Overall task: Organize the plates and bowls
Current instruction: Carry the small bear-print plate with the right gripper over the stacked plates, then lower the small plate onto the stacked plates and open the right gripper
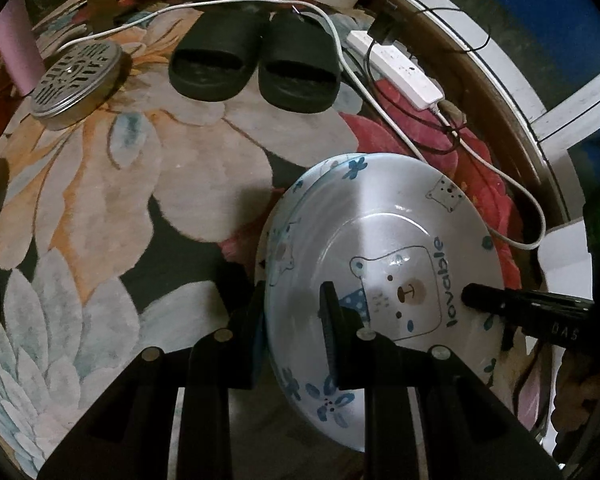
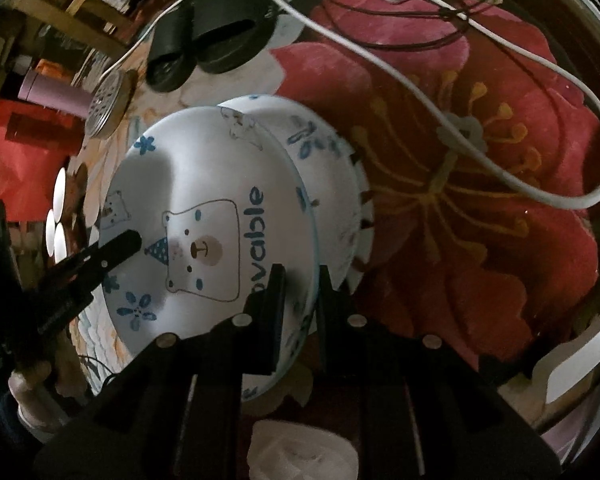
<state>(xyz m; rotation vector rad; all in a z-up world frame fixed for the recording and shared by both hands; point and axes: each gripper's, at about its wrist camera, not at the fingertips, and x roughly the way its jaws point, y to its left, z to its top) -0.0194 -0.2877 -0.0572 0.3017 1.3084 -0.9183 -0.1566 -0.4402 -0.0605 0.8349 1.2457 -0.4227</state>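
Left gripper (image 1: 294, 320): clamped on the bowl (image 1: 384, 216) rim.
Right gripper (image 2: 300, 300): pinching the opposite rim.
Rug (image 1: 140, 184): below.

Dim room, light falling from above; glare whitens the bowl (image 1: 384, 240) inside, and the black fingers (image 1: 332, 320) cast soft shadows across it. Fisheye bends the edges into dark corners; the right view smears slightly

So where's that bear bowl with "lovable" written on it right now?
The bear bowl is held above the flowered rug, with the left claw and right claw pinching opposite rims; black slippers lie beyond it.
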